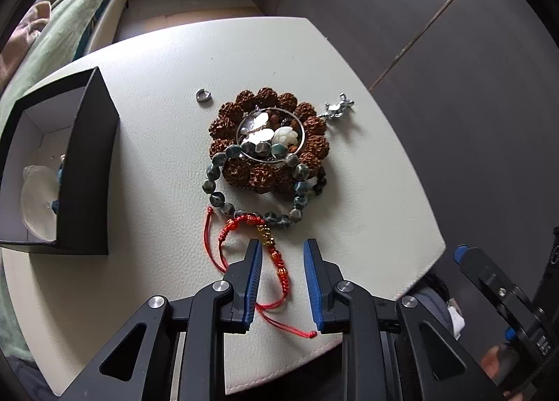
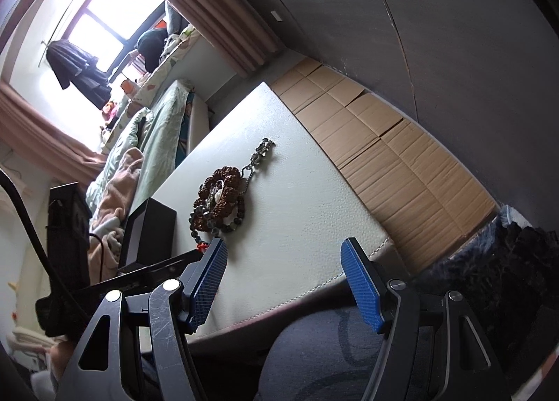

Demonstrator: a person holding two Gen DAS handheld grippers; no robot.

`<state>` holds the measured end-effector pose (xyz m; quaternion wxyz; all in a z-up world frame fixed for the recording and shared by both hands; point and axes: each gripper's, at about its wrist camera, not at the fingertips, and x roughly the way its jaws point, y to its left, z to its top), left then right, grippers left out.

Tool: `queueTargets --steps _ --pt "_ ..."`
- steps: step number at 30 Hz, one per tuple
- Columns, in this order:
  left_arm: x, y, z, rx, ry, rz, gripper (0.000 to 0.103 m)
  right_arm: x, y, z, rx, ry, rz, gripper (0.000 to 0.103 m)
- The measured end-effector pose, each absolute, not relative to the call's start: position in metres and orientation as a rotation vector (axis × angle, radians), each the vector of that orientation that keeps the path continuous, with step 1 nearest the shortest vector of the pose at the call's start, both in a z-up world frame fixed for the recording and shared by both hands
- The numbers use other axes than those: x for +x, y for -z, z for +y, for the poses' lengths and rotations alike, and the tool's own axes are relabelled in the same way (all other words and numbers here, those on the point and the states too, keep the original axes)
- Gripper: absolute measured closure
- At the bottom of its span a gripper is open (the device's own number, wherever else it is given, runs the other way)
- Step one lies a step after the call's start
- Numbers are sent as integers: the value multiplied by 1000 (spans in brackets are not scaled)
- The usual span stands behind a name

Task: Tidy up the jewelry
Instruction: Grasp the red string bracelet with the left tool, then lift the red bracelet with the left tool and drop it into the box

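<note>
Red cord bracelet (image 1: 265,254) with gold beads lies on the white counter (image 1: 157,142) between the spread, empty fingers of the left claw (image 1: 283,254), just beside a grey-green bead bracelet (image 1: 258,187) draped over a brown seed bracelet (image 1: 241,128); a black box (image 1: 87,170) stands well to the left. Right wrist view: right claw (image 2: 284,254) hangs wide apart and empty off the counter's near edge, the jewelry pile (image 2: 218,198) further in beside the box.
</note>
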<state>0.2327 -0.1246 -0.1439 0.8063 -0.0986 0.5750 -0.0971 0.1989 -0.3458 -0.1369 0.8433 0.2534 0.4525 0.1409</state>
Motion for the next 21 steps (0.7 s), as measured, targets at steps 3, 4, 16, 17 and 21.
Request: queueTargets --steps 3,4,16,17,21 --pt "235 151 -128 -179 178 1236 77 199 137 -345 527 -300 957 35" --pt "235 154 -129 -166 173 1237 78 199 138 -344 527 -301 958 35" --pt "232 147 -113 -148 186 1179 96 201 138 -332 514 -316 969 35" --pt "231 144 -110 -160 193 1172 96 201 137 -329 510 -321 968 35" --pt "230 124 -93 -200 212 1125 96 207 134 -319 509 -341 968 35"
